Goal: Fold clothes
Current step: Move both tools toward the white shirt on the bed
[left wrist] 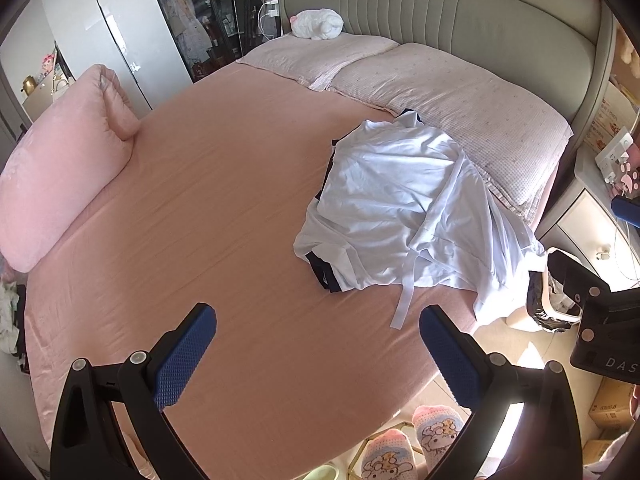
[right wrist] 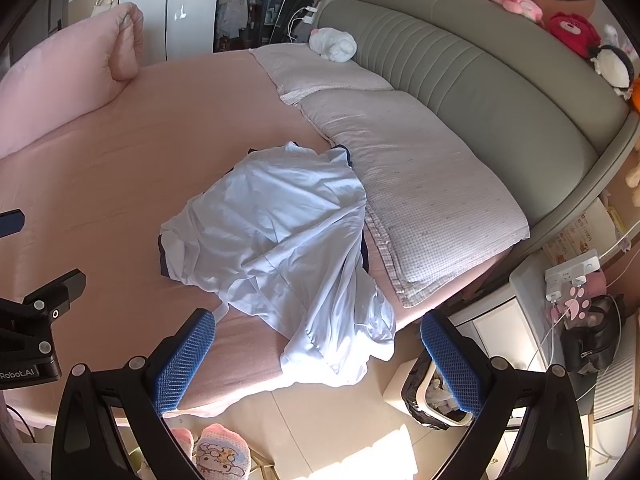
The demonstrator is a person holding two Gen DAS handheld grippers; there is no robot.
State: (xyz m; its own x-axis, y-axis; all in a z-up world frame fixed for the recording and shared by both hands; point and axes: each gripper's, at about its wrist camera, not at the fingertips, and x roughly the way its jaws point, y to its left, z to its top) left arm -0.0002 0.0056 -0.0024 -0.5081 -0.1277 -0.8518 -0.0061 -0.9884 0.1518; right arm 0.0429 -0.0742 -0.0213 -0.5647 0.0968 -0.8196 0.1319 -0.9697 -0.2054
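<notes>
A crumpled white garment with dark navy trim lies on the pink bed sheet, near the pillows, one end hanging over the bed's near edge; it also shows in the right wrist view. A white strap trails from it. My left gripper is open and empty, above the sheet, short of the garment. My right gripper is open and empty, above the bed's edge, just short of the garment's hanging end. The right gripper's body shows in the left wrist view.
Two patterned pillows lie against the grey headboard. A pink folded duvet sits at the bed's left. A white plush rests on a pillow. A lined bin and a nightstand stand beside the bed. Socked feet are below.
</notes>
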